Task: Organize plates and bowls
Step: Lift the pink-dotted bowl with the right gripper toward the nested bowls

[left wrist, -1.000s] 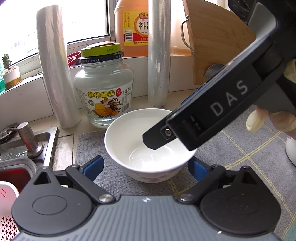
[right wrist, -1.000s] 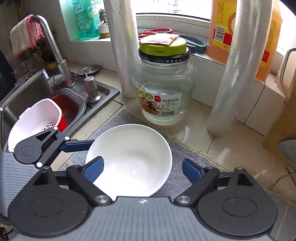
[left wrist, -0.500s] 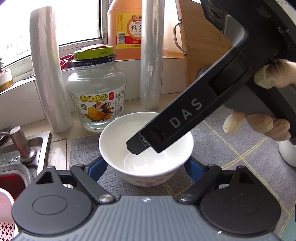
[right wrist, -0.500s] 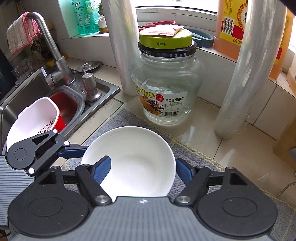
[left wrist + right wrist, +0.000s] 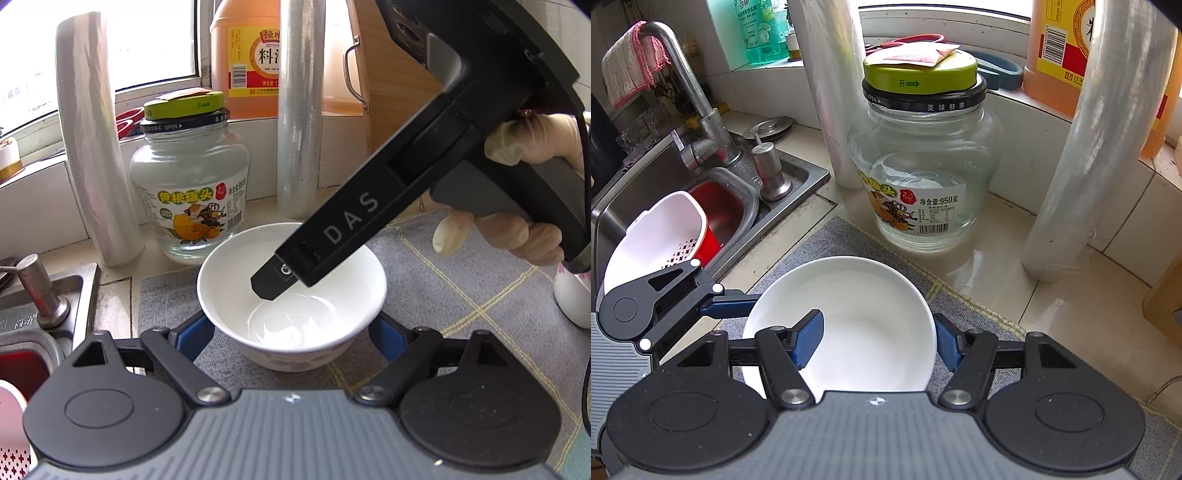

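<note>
Both sets of jaws have come in since a second ago: the right gripper (image 5: 879, 339) has just been closing with the bowl's (image 5: 871, 295) wall between its pads, and the left gripper (image 5: 290, 336) has narrowed too, while neither hand has really travelled.

We're at a tiled counter (image 5: 1071, 325) under a bright window, steel sink (image 5: 798, 177) off to the side, and a grey checked mat (image 5: 461, 295) laid beside it. The bowl sits on that mat, just in front of the jar (image 5: 188, 192).

It's plain white and glossy, upright, with a faint pattern low on the outside, and nothing in it.

The left gripper straddles it, half open, blue pads against opposite sides of the lower wall. The right gripper, in a gloved hand (image 5: 524, 221), is clamped on the rim, one finger (image 5: 280, 280) dipped inside and the other outside.

Now the containers. An orange jug (image 5: 251, 55) stands on the sill, full of amber liquid. The glass jar, green lid on, looks empty. In the sink, a red tub (image 5: 720, 210) holds a white strainer (image 5: 653, 243), tilted on its side.
</note>
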